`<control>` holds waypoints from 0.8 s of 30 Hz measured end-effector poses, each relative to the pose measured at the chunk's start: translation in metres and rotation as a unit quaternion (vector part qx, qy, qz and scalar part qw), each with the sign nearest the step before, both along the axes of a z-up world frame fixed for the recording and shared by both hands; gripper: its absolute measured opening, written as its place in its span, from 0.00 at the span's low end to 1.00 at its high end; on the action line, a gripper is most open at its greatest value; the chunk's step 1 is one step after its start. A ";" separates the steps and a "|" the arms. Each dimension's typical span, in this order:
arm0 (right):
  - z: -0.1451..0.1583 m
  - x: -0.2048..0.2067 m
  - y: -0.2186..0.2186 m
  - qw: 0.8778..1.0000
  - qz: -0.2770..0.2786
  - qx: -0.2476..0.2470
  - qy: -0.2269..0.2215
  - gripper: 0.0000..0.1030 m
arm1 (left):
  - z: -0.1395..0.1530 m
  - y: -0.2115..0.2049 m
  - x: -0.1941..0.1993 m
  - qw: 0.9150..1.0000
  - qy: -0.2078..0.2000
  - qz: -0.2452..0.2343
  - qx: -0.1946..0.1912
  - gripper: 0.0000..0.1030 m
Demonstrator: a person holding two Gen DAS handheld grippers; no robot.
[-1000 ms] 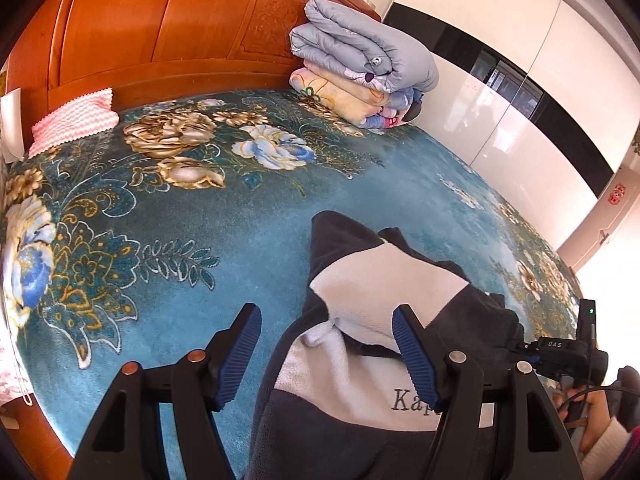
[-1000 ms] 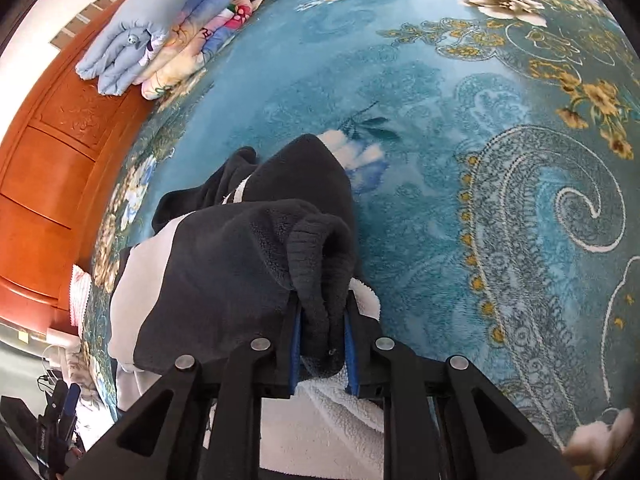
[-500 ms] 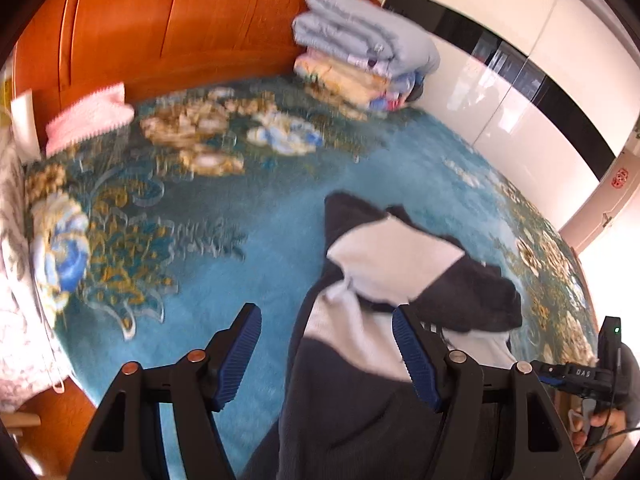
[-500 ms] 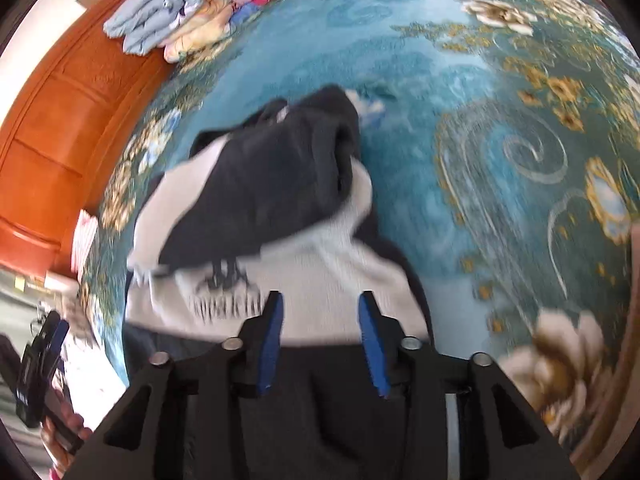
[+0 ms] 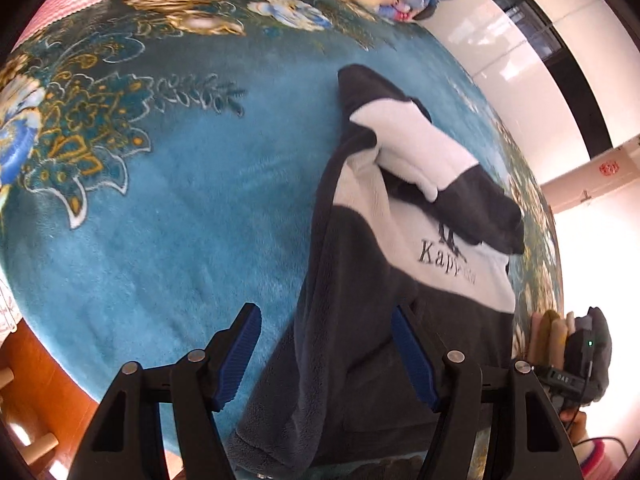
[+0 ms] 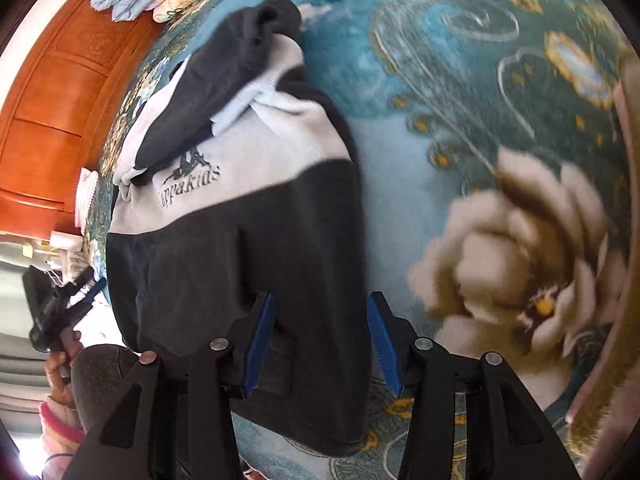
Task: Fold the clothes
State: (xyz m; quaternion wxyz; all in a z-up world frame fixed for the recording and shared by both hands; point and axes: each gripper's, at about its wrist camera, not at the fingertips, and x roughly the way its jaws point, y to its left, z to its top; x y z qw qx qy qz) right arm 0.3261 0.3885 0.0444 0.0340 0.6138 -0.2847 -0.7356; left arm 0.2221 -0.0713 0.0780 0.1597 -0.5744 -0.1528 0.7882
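Out on the left, bare blue floral blanket (image 5: 180, 200), and the left gripper (image 5: 326, 354) hangs over it with its blue pads spread wide, nothing between them, its inner finger above the near left edge of the sweatshirt (image 5: 360, 320). That dark-and-white fleece top lies face up along the bed, hem toward the person, and both sleeves (image 5: 460, 196) are already crossed over the white chest band, partly covering the lettering. Moving right, the right gripper (image 6: 320, 346) hovers over the hem's right side, also parted and empty, the dark fabric lying slack beneath it. With the sleeves in, the job looks part-way along; a lengthwise fold of the body seems the likely step. To do it well, I'd say each claw should bite the full thickness of fleece near a hem corner, lift evenly, and carry the hem up without dragging the crossed sleeves loose.
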 end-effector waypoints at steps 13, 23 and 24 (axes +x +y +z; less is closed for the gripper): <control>-0.027 0.034 0.010 0.991 -0.043 -0.123 0.009 0.48 | -0.040 0.025 0.003 0.993 -0.059 -0.095 -0.037 0.39; -0.018 0.044 -0.001 0.982 -0.069 -0.173 0.032 0.08 | -0.022 0.016 0.009 0.997 -0.054 -0.050 0.008 0.08; -0.011 0.042 -0.002 0.980 -0.071 -0.181 0.044 0.08 | -0.016 0.016 0.007 0.998 -0.050 -0.048 0.014 0.08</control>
